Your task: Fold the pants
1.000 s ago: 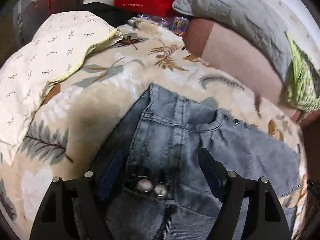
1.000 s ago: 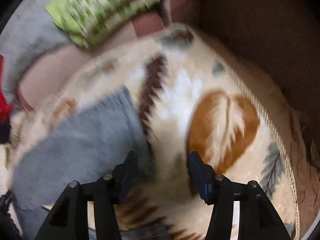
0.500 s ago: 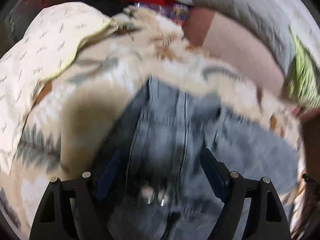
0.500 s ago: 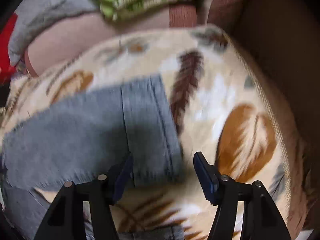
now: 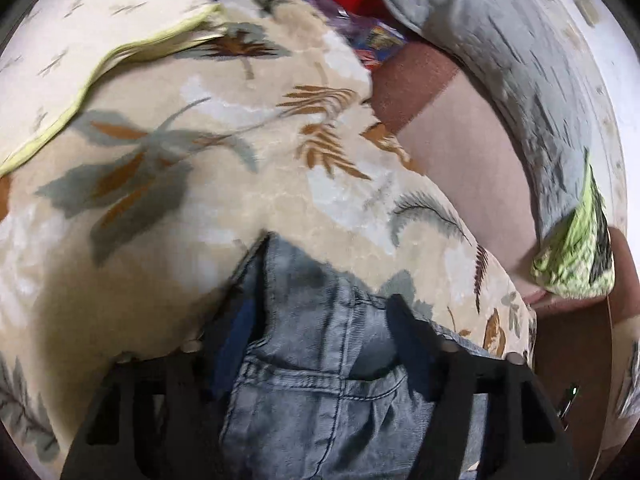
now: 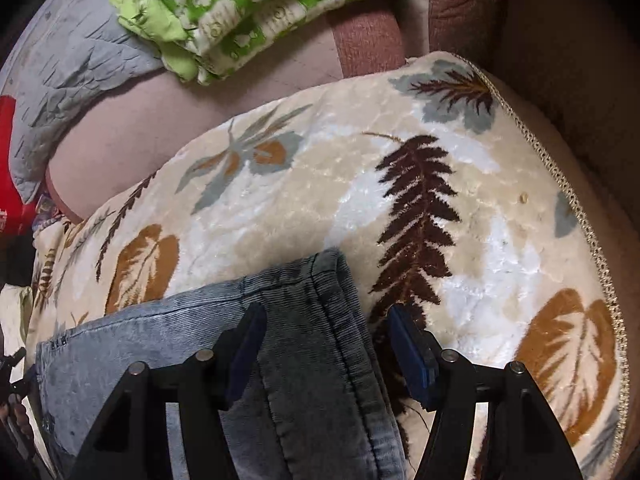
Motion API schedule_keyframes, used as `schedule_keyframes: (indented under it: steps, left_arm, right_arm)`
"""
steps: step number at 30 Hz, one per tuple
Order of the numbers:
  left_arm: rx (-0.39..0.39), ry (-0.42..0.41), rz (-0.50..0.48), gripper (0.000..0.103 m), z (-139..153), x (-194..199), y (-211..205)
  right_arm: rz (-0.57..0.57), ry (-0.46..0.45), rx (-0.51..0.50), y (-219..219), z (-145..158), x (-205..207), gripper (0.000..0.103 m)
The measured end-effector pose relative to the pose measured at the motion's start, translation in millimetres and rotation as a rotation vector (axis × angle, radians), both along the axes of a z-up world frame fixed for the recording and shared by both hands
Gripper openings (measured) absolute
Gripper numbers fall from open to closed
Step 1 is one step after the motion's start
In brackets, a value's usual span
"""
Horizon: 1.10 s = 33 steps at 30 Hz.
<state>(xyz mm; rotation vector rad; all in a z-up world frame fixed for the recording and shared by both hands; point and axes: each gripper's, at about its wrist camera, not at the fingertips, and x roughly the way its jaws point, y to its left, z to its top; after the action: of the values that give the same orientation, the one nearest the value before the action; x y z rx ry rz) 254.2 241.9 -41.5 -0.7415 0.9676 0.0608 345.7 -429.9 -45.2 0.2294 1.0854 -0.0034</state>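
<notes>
Leaf-print blanket (image 6: 460, 240) under grey pants (image 5: 320, 380), between each spread tool's (image 5: 320, 344) (image 6: 326, 344) jaws.

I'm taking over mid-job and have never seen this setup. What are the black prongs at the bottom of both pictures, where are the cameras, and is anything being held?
No robot here: a person holds a two-finger gripper in each hand, each with a fisheye camera looking along its fingers. The prongs are those fingers. The left gripper straddles the waist and pocket end of the grey-blue pants; the right gripper straddles a stitched end of the pants. Both stand open, gripping nothing yet. The pants lie on a leaf-patterned blanket, with a grey pillow behind.
</notes>
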Motion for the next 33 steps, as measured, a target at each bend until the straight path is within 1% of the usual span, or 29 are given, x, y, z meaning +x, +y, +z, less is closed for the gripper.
schedule_keyframes:
  steps: [2,6,9,11,12,13,14,15,16,17,19,22,23,26,27,28,29,30,31,32,33]
  left_arm:
    - [0.011,0.015,-0.012,0.063,-4.0,10.5,-4.5]
    - [-0.004,0.041,-0.007,0.062,-17.3,26.2,-6.0]
    - [0.011,0.035,-0.020,0.062,-20.6,30.7,-9.2]
    - [0.034,0.049,-0.018,0.052,-21.1,33.2,-10.4]
    - [0.048,0.061,-0.017,0.041,-22.0,34.0,-10.3]
    - [0.065,0.075,-0.015,0.032,-22.7,35.1,-10.3]
    - [0.078,0.084,-0.011,0.029,-23.8,35.4,-9.7]
    - [0.086,0.089,-0.007,0.023,-24.2,35.6,-8.6]
    - [0.089,0.094,-0.003,0.017,-24.9,35.8,-7.2]
    - [0.086,0.101,0.003,0.015,-25.9,35.6,-5.1]
    - [0.075,0.104,0.006,0.012,-27.8,35.4,-1.8]
    - [0.051,0.101,0.008,0.012,-30.8,34.5,1.9]
    - [0.032,0.100,0.013,0.012,-32.3,34.6,4.4]
    - [-0.058,0.107,0.047,0.012,-37.3,34.4,14.1]
    - [-0.076,0.109,0.052,0.013,-37.8,34.1,15.6]
    - [-0.084,0.111,0.049,0.016,-37.4,34.3,16.1]
    - [-0.085,0.110,0.042,0.018,-36.0,34.7,15.7]
    - [-0.085,0.106,0.035,0.025,-33.9,35.3,14.1]
    - [-0.087,0.101,0.031,0.036,-32.5,36.1,12.1]
    - [-0.096,0.091,0.025,0.042,-30.9,37.1,9.8]
    - [-0.102,0.078,0.022,0.053,-29.3,38.0,7.4]
  right_arm:
    - [0.001,0.000,0.004,-0.2,-1.8,2.3,0.066]
    - [0.006,-0.007,0.005,-0.5,-3.8,6.7,0.066]
    - [-0.007,-0.013,0.021,-7.5,-0.9,8.3,0.066]
    - [-0.012,-0.020,0.032,-13.4,1.2,11.0,0.066]
    - [-0.017,-0.016,0.032,-15.2,0.3,13.2,0.066]
    - [-0.021,-0.007,0.045,-16.5,-2.7,16.9,0.065]
    - [-0.017,0.001,0.058,-16.0,-5.1,19.6,0.061]
    - [-0.007,0.006,0.064,-13.7,-7.1,22.5,0.058]
    - [0.007,0.004,0.062,-9.2,-7.8,25.8,0.052]
    - [0.012,-0.003,0.055,-5.8,-7.0,27.4,0.043]
    - [0.016,-0.011,0.018,1.2,-6.7,33.1,0.034]
    - [0.014,0.027,-0.012,5.2,-15.7,40.8,0.025]
    - [0.015,0.028,-0.020,5.7,-15.5,41.2,0.023]
    - [0.021,0.023,-0.021,5.4,-12.0,41.1,0.022]
    - [0.028,0.020,-0.025,6.2,-10.6,41.3,0.023]
    - [0.039,0.033,-0.031,7.4,-10.5,42.4,0.026]
    - [0.046,0.040,-0.034,8.2,-10.6,42.4,0.035]
    - [0.056,0.037,-0.020,9.0,-10.5,41.8,0.040]
    - [0.061,0.036,-0.005,9.9,-11.4,42.4,0.044]
    - [0.062,0.041,-0.009,10.9,-13.1,43.1,0.044]
    - [0.059,0.044,-0.013,11.3,-14.7,44.2,0.044]
